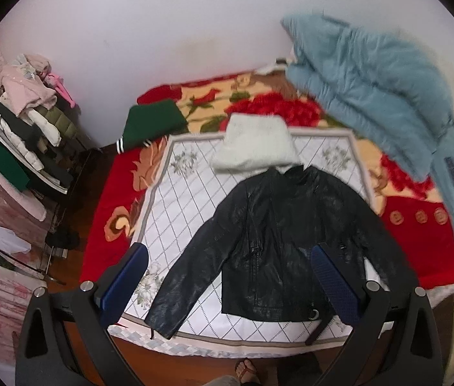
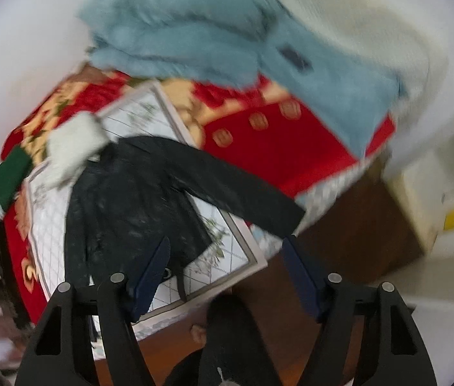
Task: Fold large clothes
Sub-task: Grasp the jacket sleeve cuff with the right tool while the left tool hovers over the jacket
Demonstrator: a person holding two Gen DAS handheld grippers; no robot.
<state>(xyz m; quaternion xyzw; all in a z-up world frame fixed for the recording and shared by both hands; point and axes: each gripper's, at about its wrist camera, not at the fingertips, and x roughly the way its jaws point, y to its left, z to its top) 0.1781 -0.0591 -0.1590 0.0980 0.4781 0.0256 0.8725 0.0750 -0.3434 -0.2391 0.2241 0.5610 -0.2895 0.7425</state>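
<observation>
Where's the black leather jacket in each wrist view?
Left wrist: black leather jacket lies centre frame, spread flat on the white quilted mat, collar away from the camera.
Right wrist: left of centre, one sleeve stretching right.
Shared landmark: fluffy white garment at its collar.

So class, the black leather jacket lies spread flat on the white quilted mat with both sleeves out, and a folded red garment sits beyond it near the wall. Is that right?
Not quite. The folded garment near the wall is dark green, not red, as the left wrist view shows. The rest holds: the black leather jacket lies spread flat on the white quilted mat with both sleeves out.
</observation>
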